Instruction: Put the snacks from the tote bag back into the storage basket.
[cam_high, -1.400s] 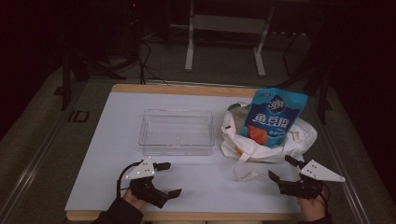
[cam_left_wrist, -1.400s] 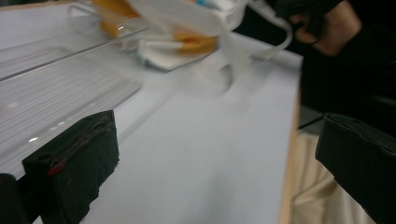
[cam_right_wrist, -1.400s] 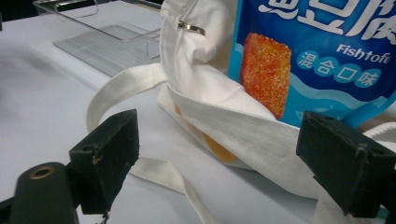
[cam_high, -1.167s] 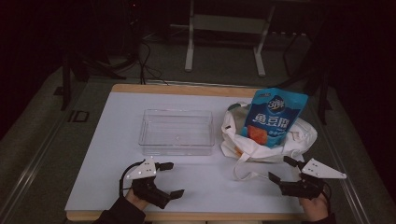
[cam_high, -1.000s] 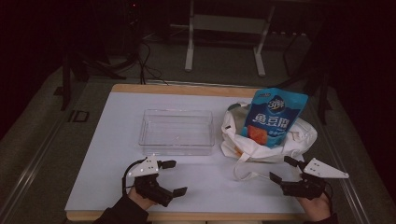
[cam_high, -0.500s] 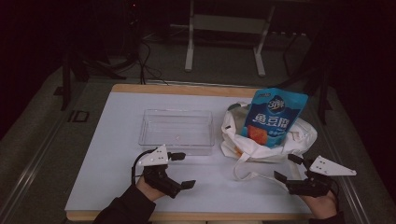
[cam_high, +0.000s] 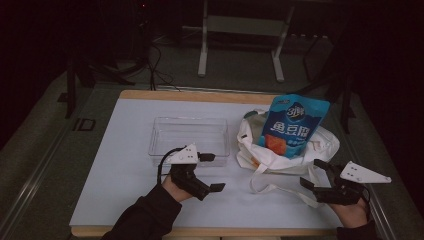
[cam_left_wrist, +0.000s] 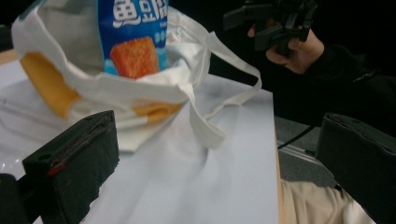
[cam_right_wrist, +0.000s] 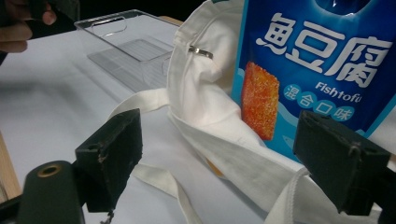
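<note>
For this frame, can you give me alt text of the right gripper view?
A blue fish tofu snack pouch stands in a white cloth bag on a white table, framed by the open right gripper. A clear plastic tray lies behind.

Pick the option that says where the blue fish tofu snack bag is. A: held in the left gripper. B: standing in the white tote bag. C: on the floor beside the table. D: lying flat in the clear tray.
B: the blue snack bag stands upright with its lower part inside the open white tote bag, beside the clear tray.
</note>
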